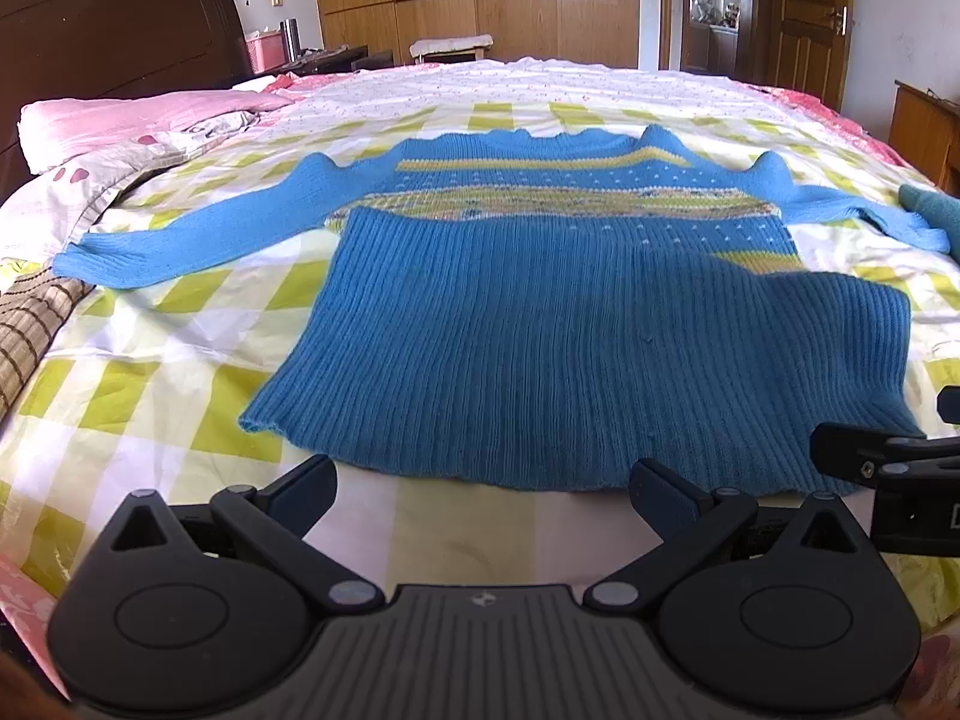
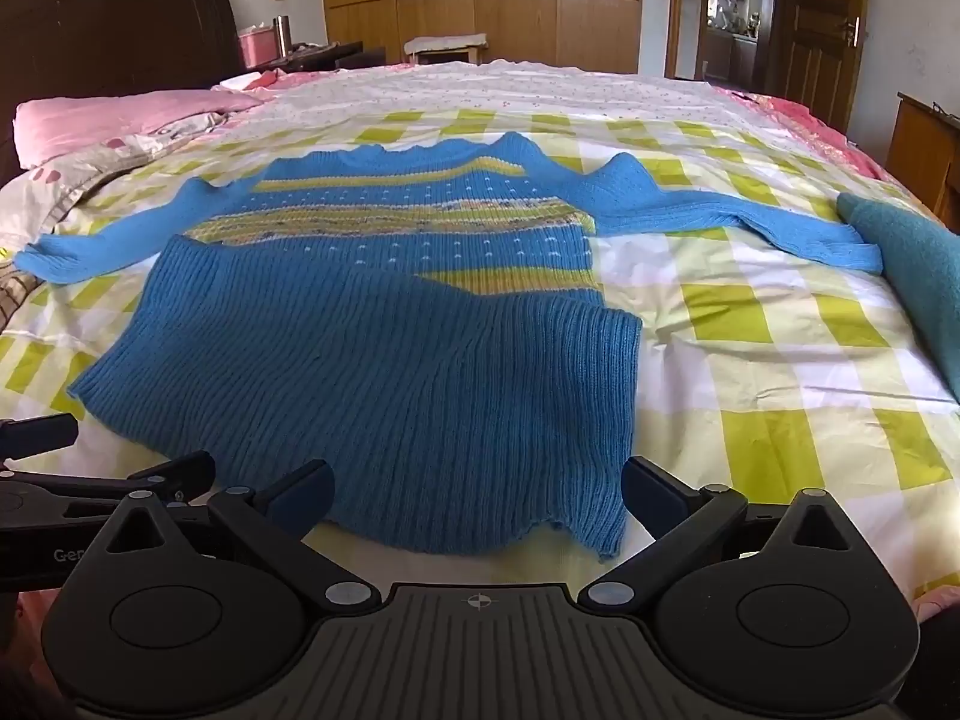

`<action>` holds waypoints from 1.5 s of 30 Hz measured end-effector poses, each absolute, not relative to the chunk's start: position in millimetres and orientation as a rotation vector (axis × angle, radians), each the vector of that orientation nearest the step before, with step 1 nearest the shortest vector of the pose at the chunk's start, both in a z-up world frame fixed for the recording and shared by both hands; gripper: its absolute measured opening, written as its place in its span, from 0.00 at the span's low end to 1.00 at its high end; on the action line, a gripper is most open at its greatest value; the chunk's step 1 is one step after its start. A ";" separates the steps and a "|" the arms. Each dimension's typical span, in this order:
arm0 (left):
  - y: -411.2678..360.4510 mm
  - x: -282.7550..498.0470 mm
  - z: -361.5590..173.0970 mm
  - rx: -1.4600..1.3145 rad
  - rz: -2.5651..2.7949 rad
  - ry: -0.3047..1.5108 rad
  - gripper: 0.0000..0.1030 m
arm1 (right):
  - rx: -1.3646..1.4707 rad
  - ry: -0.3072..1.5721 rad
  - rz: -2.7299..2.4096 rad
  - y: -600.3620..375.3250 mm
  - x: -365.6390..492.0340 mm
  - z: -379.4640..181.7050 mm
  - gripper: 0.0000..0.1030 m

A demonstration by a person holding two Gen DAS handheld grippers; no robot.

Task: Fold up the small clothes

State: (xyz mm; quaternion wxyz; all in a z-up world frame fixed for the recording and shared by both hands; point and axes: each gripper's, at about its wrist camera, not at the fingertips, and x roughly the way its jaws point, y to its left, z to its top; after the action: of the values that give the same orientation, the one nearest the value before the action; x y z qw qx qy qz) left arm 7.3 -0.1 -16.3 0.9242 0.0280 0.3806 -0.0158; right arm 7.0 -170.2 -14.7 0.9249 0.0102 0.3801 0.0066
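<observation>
Left tongs (image 1: 483,489), right tongs (image 2: 477,489): both spread wide, empty, poised at the near hem (ready to pinch it). Blue knit sweater (image 2: 372,330): flat on the checked bed quilt (image 2: 750,360), sleeves outstretched, bottom part folded up already.

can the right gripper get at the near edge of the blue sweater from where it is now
Probably yes. The right gripper is open, its fingers straddle the blue sweater edge, and nothing lies between.
</observation>
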 end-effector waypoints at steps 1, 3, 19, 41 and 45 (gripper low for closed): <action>-0.1 9.1 -17.9 0.057 -0.031 0.790 1.00 | 0.022 0.782 0.014 -170.3 7.8 -15.1 0.98; -0.4 11.3 -20.8 0.055 -0.032 0.805 1.00 | 0.025 0.785 0.015 -171.2 8.4 -15.6 0.98; 1.9 11.8 -32.7 0.026 -0.036 0.844 1.00 | 0.025 0.839 0.029 -170.6 14.3 -24.7 0.94; 4.6 3.0 -25.7 0.010 -0.055 0.857 1.00 | 0.048 0.835 0.063 -172.2 14.1 -21.7 0.92; 5.8 -3.9 -10.5 0.000 -0.057 0.805 1.00 | 0.068 0.832 0.067 -175.5 14.3 -19.3 0.89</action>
State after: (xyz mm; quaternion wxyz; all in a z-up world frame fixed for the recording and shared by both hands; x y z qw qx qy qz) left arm -3.9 5.8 -10.5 0.9197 0.0001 0.3916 -0.0277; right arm 14.3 -175.5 -19.3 0.9137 0.0329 0.4038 0.0323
